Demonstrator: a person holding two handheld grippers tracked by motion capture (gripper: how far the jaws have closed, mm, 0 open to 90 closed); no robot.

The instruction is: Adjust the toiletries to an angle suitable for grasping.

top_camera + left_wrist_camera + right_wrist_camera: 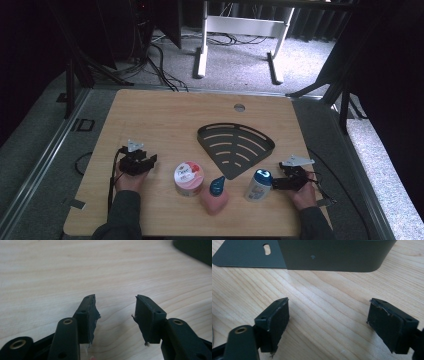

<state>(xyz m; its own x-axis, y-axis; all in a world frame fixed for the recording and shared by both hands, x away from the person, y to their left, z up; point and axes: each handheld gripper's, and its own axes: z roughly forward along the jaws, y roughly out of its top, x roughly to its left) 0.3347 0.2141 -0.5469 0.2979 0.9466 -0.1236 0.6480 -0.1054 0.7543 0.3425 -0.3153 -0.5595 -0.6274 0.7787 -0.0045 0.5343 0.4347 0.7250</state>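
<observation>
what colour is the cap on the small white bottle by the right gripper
Blue: the small white plastic bottle has a blue cap, clearest in the high view.

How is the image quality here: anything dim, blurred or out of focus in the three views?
High view: table evenly lit, surroundings fall to near black, small things soft. Left gripper view: the left gripper is fairly sharp, the far wood washed out and hazy. Right gripper view: the black rack is soft-edged, the right gripper dark with little detail.

Dove logo faintly legible on cream jar lid (188, 173)
</observation>
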